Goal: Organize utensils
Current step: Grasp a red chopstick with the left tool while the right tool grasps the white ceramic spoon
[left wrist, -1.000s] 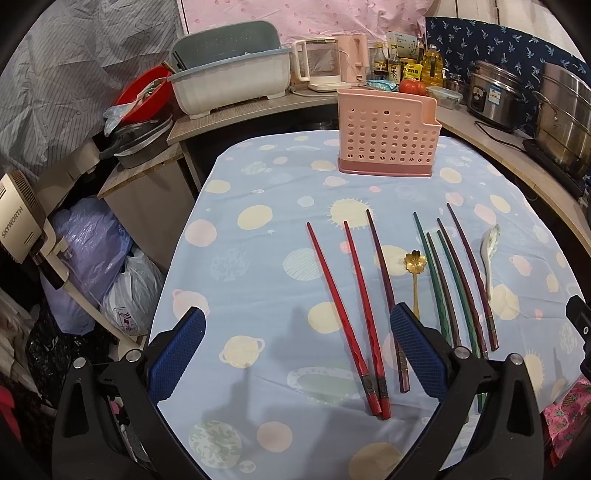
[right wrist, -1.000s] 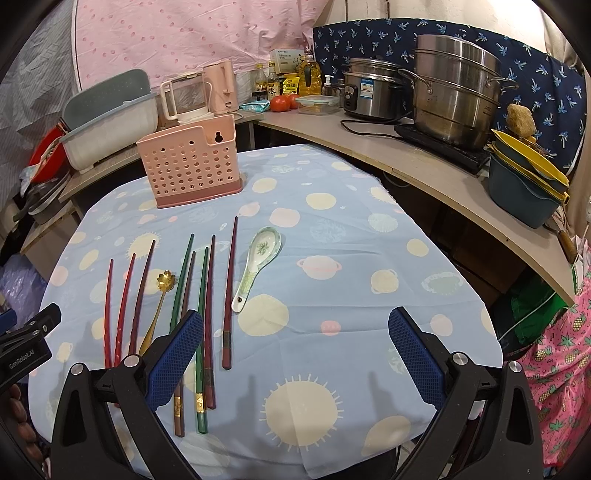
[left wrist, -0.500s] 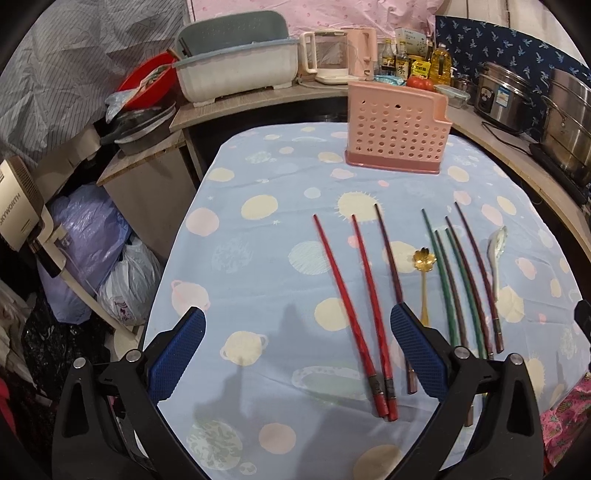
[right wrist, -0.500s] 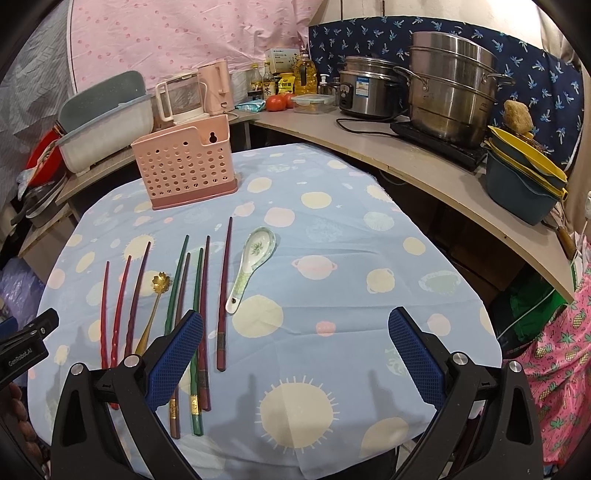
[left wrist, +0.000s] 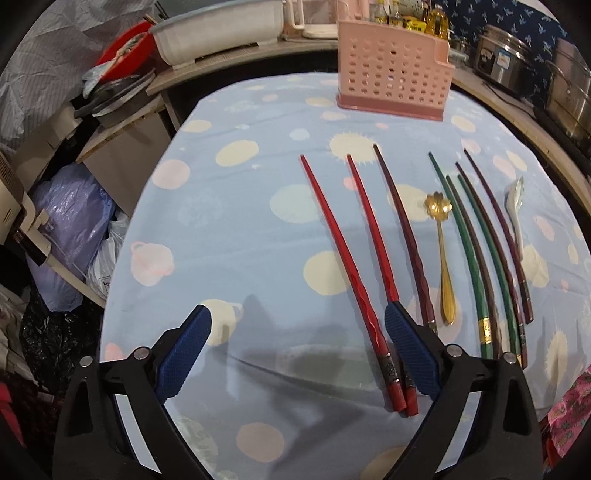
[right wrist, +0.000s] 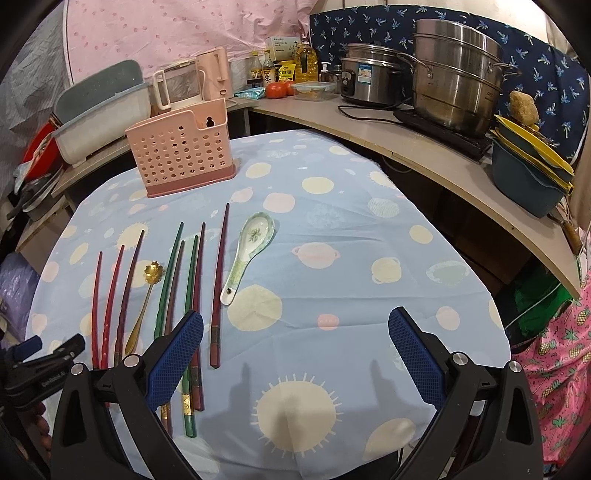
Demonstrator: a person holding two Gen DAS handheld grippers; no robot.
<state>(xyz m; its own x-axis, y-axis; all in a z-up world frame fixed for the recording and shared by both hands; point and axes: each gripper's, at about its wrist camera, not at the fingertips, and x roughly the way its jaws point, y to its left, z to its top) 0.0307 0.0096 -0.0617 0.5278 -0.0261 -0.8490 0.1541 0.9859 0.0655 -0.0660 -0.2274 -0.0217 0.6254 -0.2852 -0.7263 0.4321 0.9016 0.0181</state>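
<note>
Several chopsticks lie side by side on the blue spotted tablecloth point(left wrist: 240, 229): two red ones point(left wrist: 343, 258), dark maroon ones point(left wrist: 402, 229) and green ones point(left wrist: 461, 243). A gold flower spoon point(left wrist: 441, 254) and a white ceramic spoon point(right wrist: 251, 247) lie among them. A pink perforated utensil holder point(left wrist: 393, 81) stands at the far side, also in the right wrist view point(right wrist: 181, 151). My left gripper point(left wrist: 299, 347) is open, low over the cloth; its right finger is beside the red chopsticks' near ends. My right gripper point(right wrist: 295, 350) is open and empty, right of the chopsticks.
A curved wooden counter point(right wrist: 424, 147) with steel pots point(right wrist: 454, 74), a rice cooker and stacked bowls point(right wrist: 532, 166) runs along the right. A dish tub point(left wrist: 218, 29) and kettle stand behind. Bags and clutter point(left wrist: 70, 229) lie off the table's left edge.
My left gripper has moved forward and down toward the red chopsticks. My right gripper has drifted slightly forward. Both stay open.
</note>
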